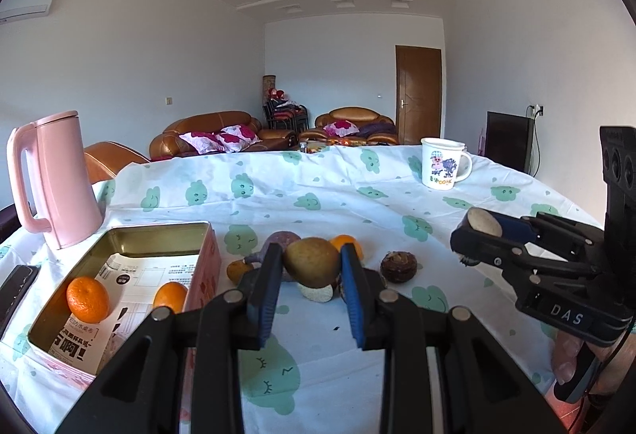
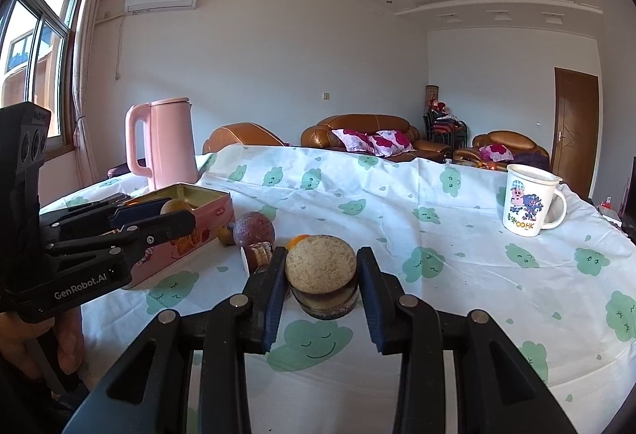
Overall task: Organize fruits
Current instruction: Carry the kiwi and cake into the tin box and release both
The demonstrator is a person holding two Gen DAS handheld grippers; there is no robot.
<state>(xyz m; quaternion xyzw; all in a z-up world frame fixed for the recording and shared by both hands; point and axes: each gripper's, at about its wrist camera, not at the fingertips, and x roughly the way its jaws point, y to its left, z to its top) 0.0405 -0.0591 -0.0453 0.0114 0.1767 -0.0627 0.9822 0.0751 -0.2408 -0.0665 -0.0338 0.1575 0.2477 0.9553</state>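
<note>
Ahead, bare worktop (image 1: 338, 195) stretches to its far edge. The left gripper (image 1: 312, 263) clamps a brownish-green fruit (image 1: 312, 261) beside the open tin (image 1: 159, 235); the right gripper (image 2: 321, 271), pointing slightly downward, pinches a round brown fruit (image 2: 322, 277).

"DAS" on right tongs (image 1: 479, 235), "GenRobot.AI" on left tongs (image 2: 175, 219), "HK" on mug (image 2: 530, 201)

Both hand-held grippers (image 1: 308, 267) (image 2: 322, 271) clamped, near-level.
</note>
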